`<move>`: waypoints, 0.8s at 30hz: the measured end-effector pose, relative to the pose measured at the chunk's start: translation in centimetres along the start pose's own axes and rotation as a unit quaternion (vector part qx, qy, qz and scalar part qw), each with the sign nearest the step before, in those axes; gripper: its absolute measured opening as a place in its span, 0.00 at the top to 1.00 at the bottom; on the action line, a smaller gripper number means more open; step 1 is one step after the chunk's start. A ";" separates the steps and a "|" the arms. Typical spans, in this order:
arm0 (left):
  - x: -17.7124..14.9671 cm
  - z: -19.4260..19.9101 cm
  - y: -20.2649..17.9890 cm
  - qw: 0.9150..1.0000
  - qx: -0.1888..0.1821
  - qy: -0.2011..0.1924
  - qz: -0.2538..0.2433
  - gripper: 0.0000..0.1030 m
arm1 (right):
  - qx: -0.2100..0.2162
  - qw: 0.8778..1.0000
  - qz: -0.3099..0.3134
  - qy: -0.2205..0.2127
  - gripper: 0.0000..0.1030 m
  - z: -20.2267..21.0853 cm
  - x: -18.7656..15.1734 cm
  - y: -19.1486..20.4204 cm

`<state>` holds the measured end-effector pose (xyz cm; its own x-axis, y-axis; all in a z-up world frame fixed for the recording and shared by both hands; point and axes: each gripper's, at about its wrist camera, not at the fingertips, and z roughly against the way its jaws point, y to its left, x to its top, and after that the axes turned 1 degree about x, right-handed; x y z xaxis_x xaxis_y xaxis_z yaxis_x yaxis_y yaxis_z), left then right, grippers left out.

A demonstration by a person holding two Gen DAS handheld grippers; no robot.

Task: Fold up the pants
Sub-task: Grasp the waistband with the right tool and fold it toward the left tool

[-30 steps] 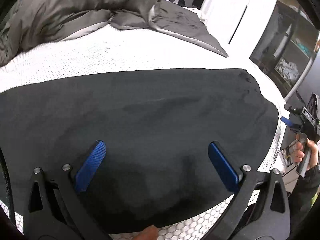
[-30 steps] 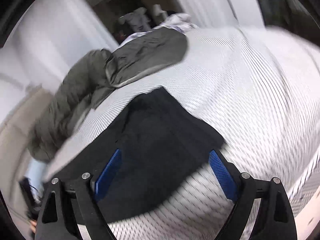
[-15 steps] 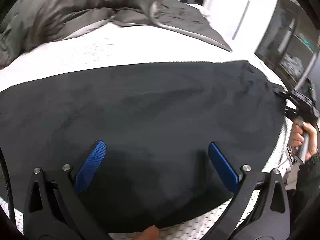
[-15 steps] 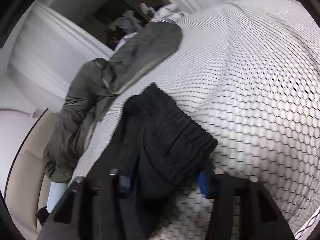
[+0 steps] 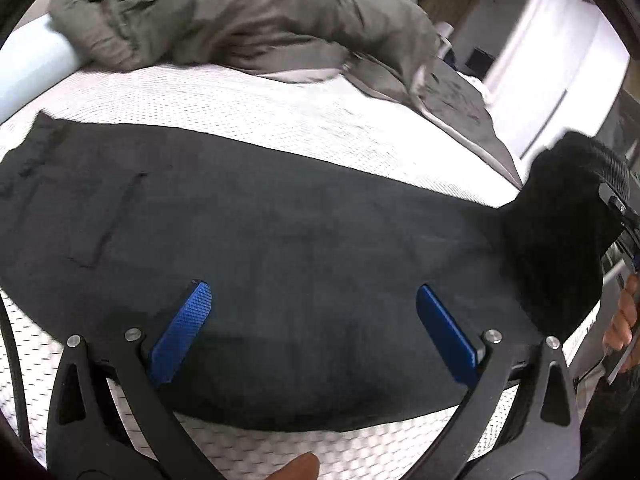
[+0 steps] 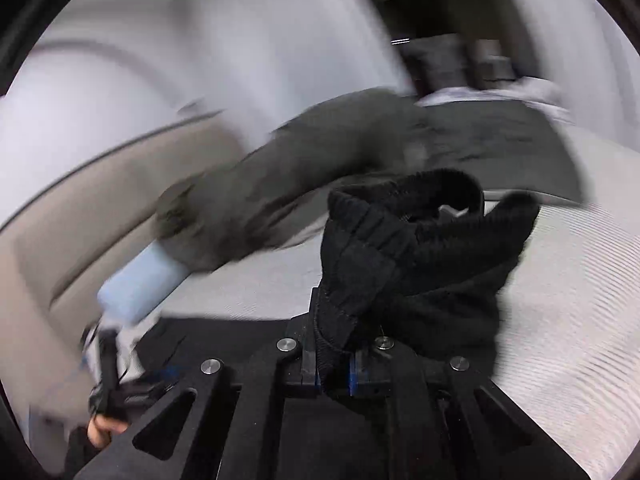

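Observation:
Black pants [image 5: 280, 232] lie flat across the white bed. My left gripper [image 5: 312, 324] is open and empty, hovering just above the pants near the bed's front edge. My right gripper [image 6: 334, 372] is shut on the ribbed end of the pants [image 6: 412, 248] and holds it lifted off the bed. That raised end [image 5: 560, 232] shows at the far right of the left wrist view, bunched up above the mattress, with the right gripper's body beside it.
A rumpled grey duvet [image 5: 224, 20] lies along the back of the white mattress [image 5: 260, 108]. A pale blue pillow [image 5: 28, 68] sits at the far left. A beige headboard [image 6: 100, 208] stands behind it. Shelves and a doorway are at the right.
My right gripper has closed on the end of the pants and lifted it off the bed. My left gripper has swung left along the pants and stays open.

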<state>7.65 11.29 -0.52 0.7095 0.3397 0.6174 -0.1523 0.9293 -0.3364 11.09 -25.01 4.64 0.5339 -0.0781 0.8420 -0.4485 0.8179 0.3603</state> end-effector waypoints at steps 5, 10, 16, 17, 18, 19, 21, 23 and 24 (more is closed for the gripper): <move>0.4 0.9 3.0 1.000 0.012 -0.009 0.025 0.01 | 0.125 0.983 0.078 0.106 0.56 -6.2 -2.8 6.8; 0.6 1.3 2.2 0.999 -0.022 -0.010 0.029 0.01 | 0.116 0.977 0.070 0.164 0.44 -7.6 -6.1 4.6; -0.4 -1.0 -2.4 0.989 -0.130 0.067 -0.006 0.21 | 0.024 0.985 -0.017 0.169 0.38 -6.1 -6.1 -2.6; -0.6 -1.4 -3.0 0.988 -0.134 0.076 -0.015 0.25 | 0.019 0.985 -0.028 0.171 0.38 -6.3 -6.1 -3.2; -0.8 -1.8 -3.6 0.987 -0.136 0.082 -0.026 0.30 | 0.012 0.984 -0.037 0.176 0.38 -6.2 -5.7 -3.6; -1.1 -2.1 -4.2 0.986 -0.136 0.087 -0.035 0.34 | 0.004 0.983 -0.043 0.181 0.38 -6.1 -5.8 -4.2; -1.7 -2.7 -5.2 0.986 -0.120 0.097 -0.061 0.56 | -0.010 0.980 -0.046 0.191 0.38 -5.8 -6.0 -5.3; -2.4 -3.0 -5.9 0.986 -0.103 0.096 -0.087 0.69 | -0.016 0.978 -0.047 0.203 0.38 -6.0 -6.3 -5.5; -2.6 -2.8 -6.0 0.987 -0.089 0.088 -0.097 0.75 | -0.017 0.977 -0.046 0.206 0.38 -6.1 -6.5 -5.6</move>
<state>8.66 4.40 -2.12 0.8248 0.1132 0.5540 0.1095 0.9292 -0.3530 14.48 -25.65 -5.32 0.8173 0.0778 0.5709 -0.3645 0.8372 0.4077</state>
